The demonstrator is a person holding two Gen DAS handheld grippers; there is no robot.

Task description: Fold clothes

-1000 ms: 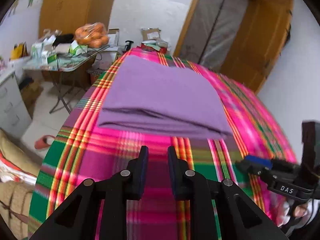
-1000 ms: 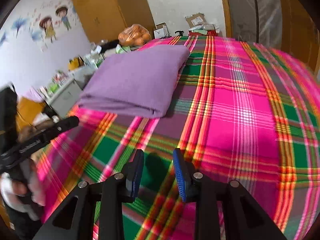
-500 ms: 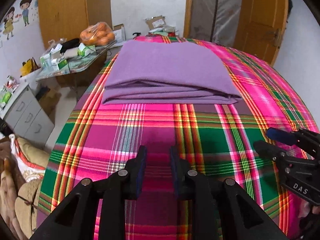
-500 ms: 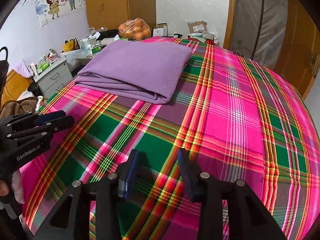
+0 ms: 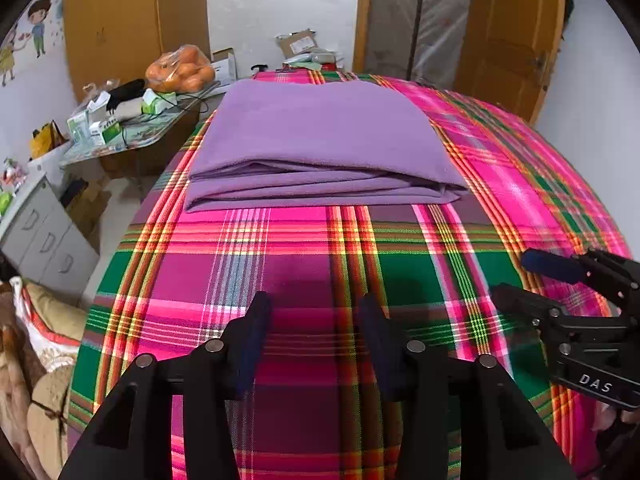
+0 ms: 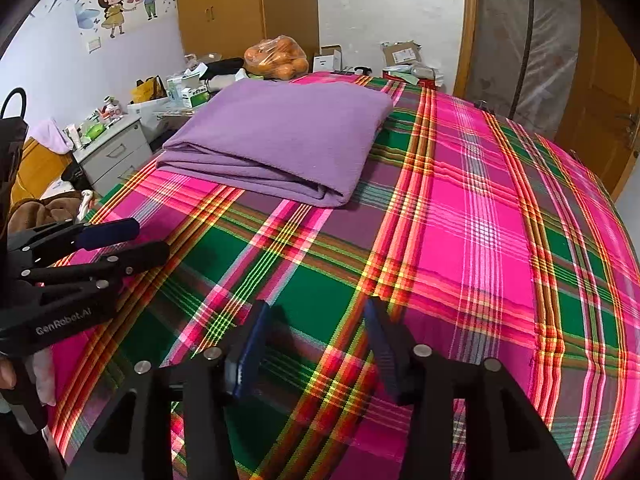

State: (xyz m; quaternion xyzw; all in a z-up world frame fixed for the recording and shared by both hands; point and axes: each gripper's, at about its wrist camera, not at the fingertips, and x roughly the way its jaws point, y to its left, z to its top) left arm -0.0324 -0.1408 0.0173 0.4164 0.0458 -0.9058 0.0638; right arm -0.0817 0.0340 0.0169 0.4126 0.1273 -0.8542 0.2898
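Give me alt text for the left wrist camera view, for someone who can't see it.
A folded purple cloth lies flat on a bed covered with a pink, green and red plaid blanket. In the foreground the left gripper hangs over the blanket, jaws opening with nothing between them; the right gripper enters from the right edge. A cluttered side table stands left of the bed.
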